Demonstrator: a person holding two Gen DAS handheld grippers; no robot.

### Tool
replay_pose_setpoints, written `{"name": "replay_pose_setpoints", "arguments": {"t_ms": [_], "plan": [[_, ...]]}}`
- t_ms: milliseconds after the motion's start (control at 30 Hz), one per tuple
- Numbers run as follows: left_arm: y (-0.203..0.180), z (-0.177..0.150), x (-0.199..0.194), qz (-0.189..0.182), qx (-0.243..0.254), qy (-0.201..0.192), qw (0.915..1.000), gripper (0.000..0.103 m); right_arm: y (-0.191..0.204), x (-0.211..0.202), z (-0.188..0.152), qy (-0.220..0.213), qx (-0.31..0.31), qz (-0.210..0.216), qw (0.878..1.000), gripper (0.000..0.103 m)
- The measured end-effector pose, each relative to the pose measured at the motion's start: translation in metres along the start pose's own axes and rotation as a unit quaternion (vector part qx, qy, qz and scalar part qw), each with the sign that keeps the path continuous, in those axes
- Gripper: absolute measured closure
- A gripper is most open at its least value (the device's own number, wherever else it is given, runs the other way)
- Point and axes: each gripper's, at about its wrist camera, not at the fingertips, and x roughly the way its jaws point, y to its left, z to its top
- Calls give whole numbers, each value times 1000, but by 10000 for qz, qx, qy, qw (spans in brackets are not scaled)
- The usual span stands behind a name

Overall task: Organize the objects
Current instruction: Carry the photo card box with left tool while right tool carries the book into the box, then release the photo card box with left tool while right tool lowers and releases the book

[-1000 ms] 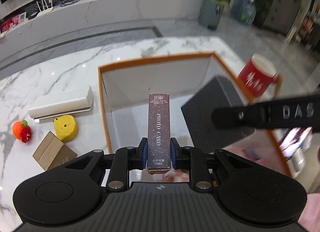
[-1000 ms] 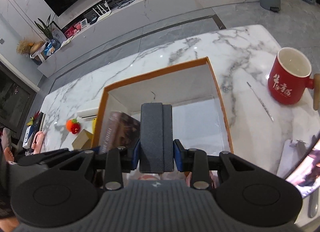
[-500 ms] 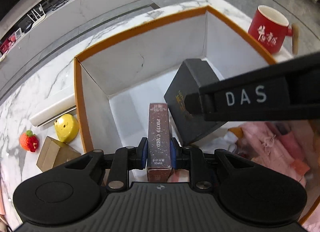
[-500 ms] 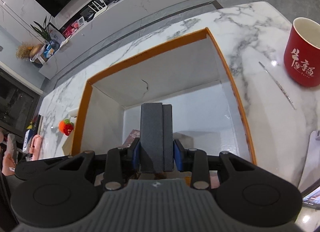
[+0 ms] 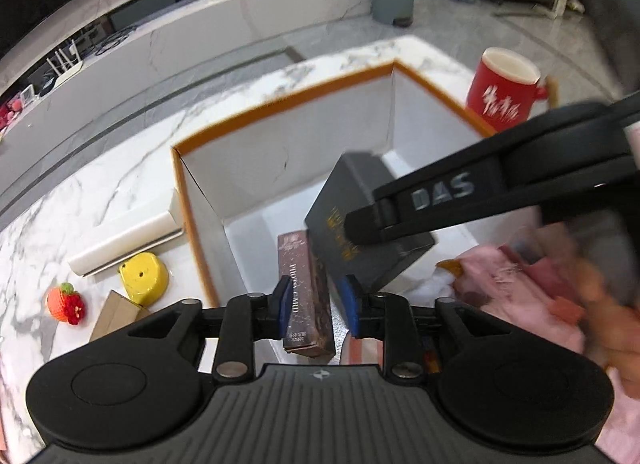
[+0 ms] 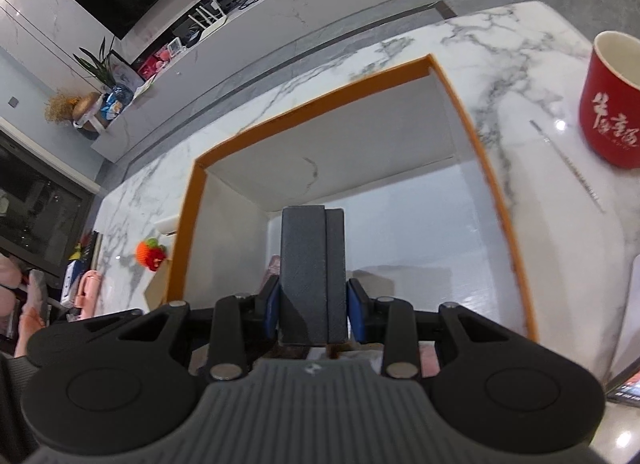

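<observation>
A big white box with an orange rim stands open on the marble table. My left gripper hangs over its near left corner and its jaws are opening. The brown "PHOTO CARD" box stands tilted between them, with a gap at the right pad. My right gripper is shut on a dark grey box held inside the big box. In the left wrist view that dark box is just right of the card box, with one right finger across it.
A red mug stands right of the big box, with a thin rod beside it. On the left lie a long white box, a yellow toy, a knitted strawberry and a small brown carton. Pink cloth lies at the near right.
My left jaws have parted and the card box now leans loose between them. Both grippers sank into the big box, and the right still grips the dark box.
</observation>
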Motion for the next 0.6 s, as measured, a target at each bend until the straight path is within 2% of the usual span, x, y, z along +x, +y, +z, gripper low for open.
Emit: {"name": "replay_pose_setpoints", "arguments": {"t_ms": [167, 233, 400, 600], "plan": [[23, -4, -20, -93, -382, -331, 9987, 64, 11, 6, 1, 36, -29, 110, 9999, 67], [39, 12, -13, -143, -621, -354, 9973, 64, 15, 9, 1, 86, -67, 163, 9998, 67], [65, 13, -4, -214, -950, -233, 9950, 62, 26, 23, 0, 225, -179, 135, 9995, 67], [78, 1, -4, -522, -1263, -95, 9906, 62, 35, 40, -1, 439, -292, 85, 9986, 67]]}}
